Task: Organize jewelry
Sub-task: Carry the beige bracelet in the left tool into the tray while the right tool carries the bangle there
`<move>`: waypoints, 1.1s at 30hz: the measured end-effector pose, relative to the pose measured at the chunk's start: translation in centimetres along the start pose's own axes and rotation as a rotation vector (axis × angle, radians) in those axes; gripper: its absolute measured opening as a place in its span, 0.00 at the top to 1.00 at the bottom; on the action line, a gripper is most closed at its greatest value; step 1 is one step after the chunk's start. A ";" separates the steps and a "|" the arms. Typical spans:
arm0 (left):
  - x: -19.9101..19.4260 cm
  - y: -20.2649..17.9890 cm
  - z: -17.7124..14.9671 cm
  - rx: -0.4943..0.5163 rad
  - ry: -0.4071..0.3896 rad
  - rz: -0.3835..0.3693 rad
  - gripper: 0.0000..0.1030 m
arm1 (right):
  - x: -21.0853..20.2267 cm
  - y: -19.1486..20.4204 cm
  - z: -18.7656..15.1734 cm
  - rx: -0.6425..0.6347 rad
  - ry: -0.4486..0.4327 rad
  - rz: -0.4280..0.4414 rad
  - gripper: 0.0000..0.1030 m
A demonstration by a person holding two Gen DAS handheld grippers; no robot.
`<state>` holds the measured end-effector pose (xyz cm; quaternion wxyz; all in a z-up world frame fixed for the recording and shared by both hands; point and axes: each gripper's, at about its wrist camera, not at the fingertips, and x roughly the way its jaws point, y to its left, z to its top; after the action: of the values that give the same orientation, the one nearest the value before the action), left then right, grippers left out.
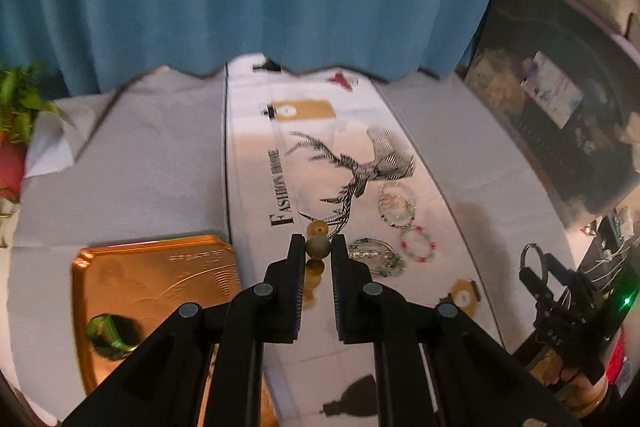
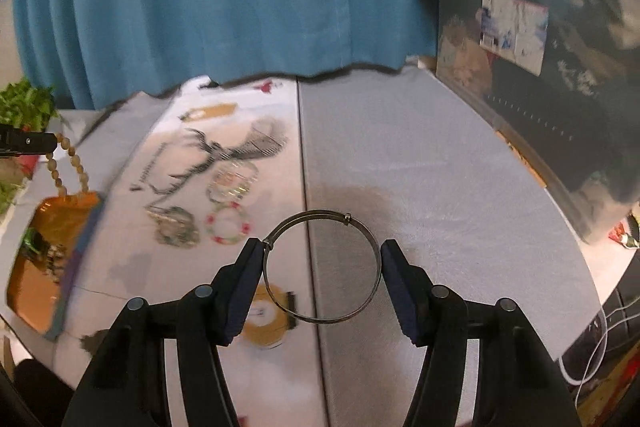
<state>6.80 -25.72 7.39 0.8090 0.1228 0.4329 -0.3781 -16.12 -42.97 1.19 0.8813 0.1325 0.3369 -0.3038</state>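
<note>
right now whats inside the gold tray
A green bangle lies in the gold tray. The left gripper, shut on a beaded bracelet, covers the tray's near right part.

The left hand-held gripper (image 1: 318,247) is matte black plastic: two flat, slab-like fingers (image 1: 294,267) with dark blue ribbed pads on their inner faces, carried on angular linkage arms. Round grey pivot pins (image 1: 263,289) sit at each joint, four in view. The right hand-held gripper (image 2: 322,253) has the same build, with black fingers (image 2: 248,267), navy ribbed pads and grey pivot pins (image 2: 203,291). Seen from the left wrist, its body shows a green indicator light (image 1: 627,301).
</note>
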 end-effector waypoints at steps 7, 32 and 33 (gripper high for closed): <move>-7.5 0.3 -4.3 -0.011 -0.078 0.044 0.90 | -6.6 4.6 -1.3 -0.075 -0.058 0.059 0.41; -19.7 3.1 -20.8 -0.066 -0.177 0.099 0.90 | -19.5 17.3 -9.0 -0.277 -0.075 0.219 0.41; -19.7 3.6 -21.0 -0.075 -0.177 0.107 0.90 | -19.5 17.7 -9.0 -0.283 -0.074 0.222 0.41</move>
<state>-10.04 -2.28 10.09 0.8671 0.0816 0.3665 -0.3275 -21.15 -16.49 8.15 0.9310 0.0326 0.3269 -0.1588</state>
